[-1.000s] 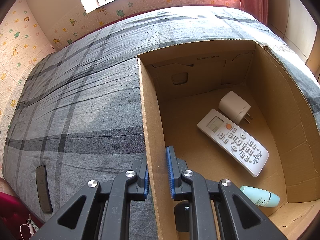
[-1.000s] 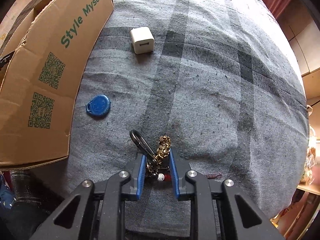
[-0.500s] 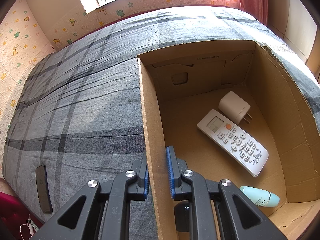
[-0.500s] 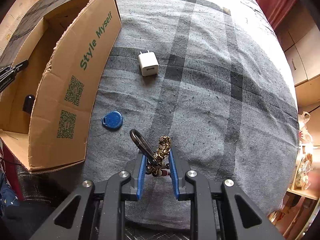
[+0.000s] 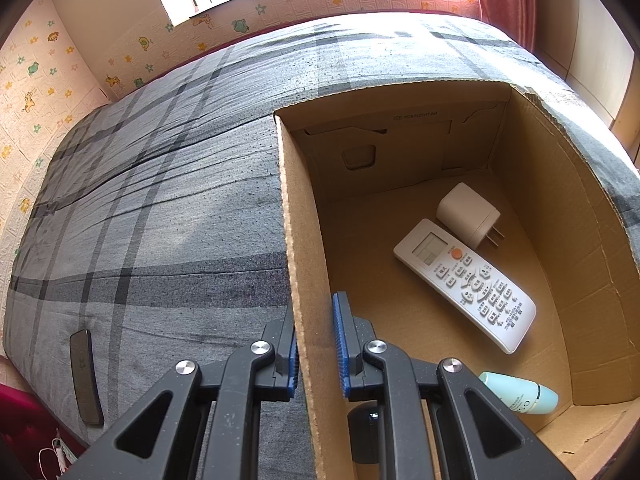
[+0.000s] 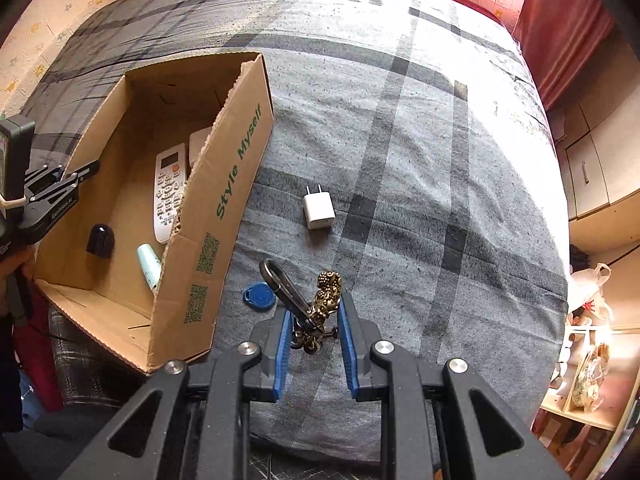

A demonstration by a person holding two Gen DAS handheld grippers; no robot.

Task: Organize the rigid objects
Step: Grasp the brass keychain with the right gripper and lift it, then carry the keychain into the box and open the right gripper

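My right gripper [image 6: 314, 316] is shut on a brass keychain [image 6: 320, 300] with a dark carabiner and holds it above the bed. A white charger [image 6: 319, 212] and a blue key fob [image 6: 258, 295] lie on the grey plaid bedcover. My left gripper [image 5: 316, 320] is shut on the left wall of the cardboard box [image 5: 298, 280]. The box [image 6: 224, 184] holds a white remote [image 5: 466, 284], a white plug adapter [image 5: 468, 214], a pale green tube [image 5: 520, 394] and a black cap [image 6: 100, 240].
A dark phone [image 5: 84, 376] lies near the bed's front left edge. Patterned walls and a window stand beyond the bed. A red curtain [image 6: 560, 28] and wooden cabinets [image 6: 600, 168] are on the right. A shelf with bags [image 6: 588, 360] stands at lower right.
My right gripper has risen and pulled back with the keychain, so the box interior now shows. My left gripper and the box have not moved.
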